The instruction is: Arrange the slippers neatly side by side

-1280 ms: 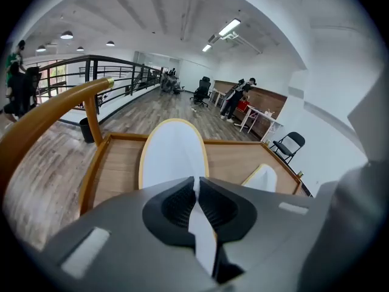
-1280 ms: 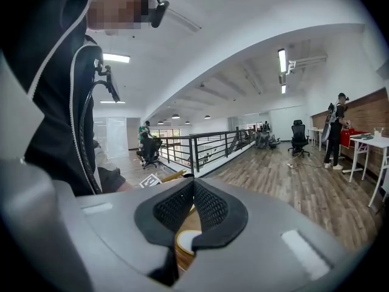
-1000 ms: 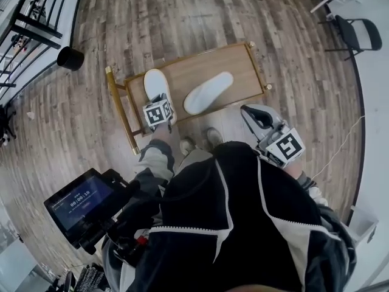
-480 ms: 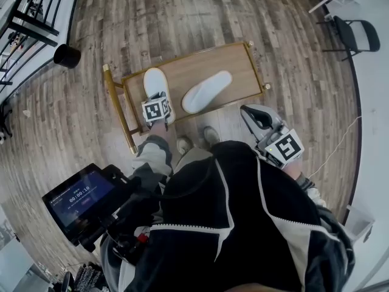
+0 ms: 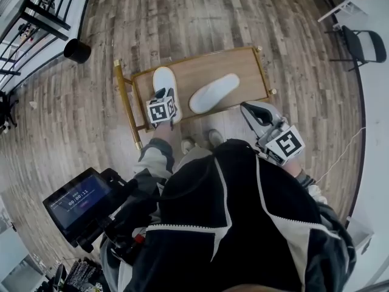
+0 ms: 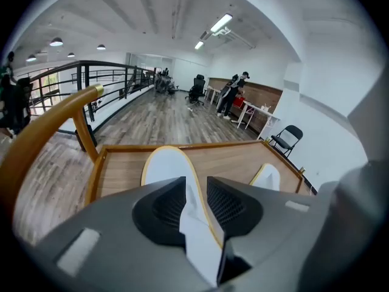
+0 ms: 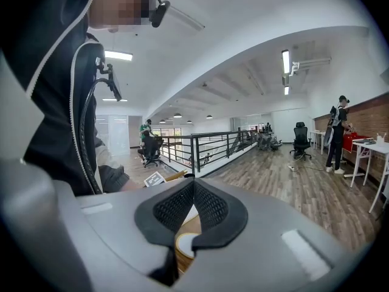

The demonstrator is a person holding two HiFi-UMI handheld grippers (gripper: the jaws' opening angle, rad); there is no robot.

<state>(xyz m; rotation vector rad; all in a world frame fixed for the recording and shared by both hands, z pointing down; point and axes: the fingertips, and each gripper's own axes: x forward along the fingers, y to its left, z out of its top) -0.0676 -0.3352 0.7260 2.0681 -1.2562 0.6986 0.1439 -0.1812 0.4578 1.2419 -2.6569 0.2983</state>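
Below the head camera, on the plank floor (image 5: 194, 17), stands a low wooden counter (image 5: 243, 62) with a gold rail (image 5: 124, 102) along its left end. Two white slippers lie on it: the left slipper (image 5: 164, 78) points away lengthwise, while the right slipper (image 5: 213, 93) lies slanted, apart from it. The left claw (image 5: 164, 95) hangs over the left slipper's near end. The right claw (image 5: 249, 110) hovers beyond the counter's near right corner, above the floor.

Along the left gripper view, the claw's jaws have just been opening. They stand parted, and the left slipper's gold-edged rim runs up between them with a gap at either pad. The right slipper peeks out farther right.

Along the right gripper view, the claw is clenched, pads meeting, with nothing between them.
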